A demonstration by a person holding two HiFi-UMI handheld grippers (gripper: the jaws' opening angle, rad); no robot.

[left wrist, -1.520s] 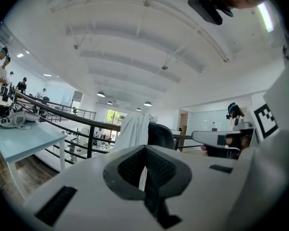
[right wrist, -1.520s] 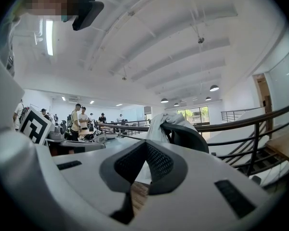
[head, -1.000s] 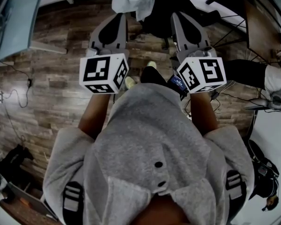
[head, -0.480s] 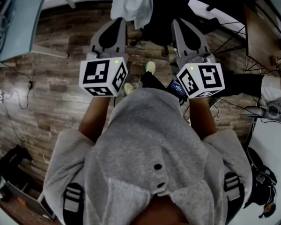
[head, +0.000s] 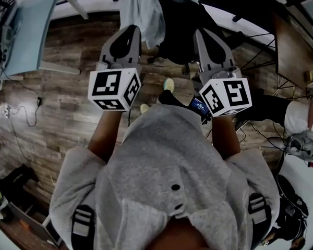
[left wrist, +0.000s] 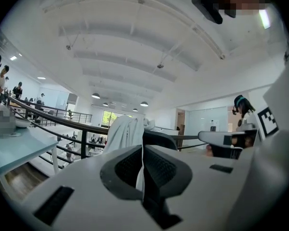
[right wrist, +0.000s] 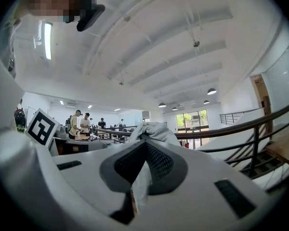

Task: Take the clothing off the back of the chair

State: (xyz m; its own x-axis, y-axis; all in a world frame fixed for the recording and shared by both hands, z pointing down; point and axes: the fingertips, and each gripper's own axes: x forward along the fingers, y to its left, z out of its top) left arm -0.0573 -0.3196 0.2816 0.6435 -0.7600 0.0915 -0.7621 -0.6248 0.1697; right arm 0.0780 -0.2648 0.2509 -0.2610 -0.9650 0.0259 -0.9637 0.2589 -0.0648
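Head view: L gripper (head: 132, 31) & R gripper (head: 203, 34) each pinch white clothing (head: 142, 9) draped over chair (head: 175, 33) back's top edge.

Left gripper (head: 128, 31), right gripper (head: 202, 33), fingers (left wrist: 161, 167) closed, level

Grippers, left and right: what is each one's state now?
Left gripper: closed, holding nothing.
Right gripper: closed, holding nothing; the clothing hangs ahead on the chair back.
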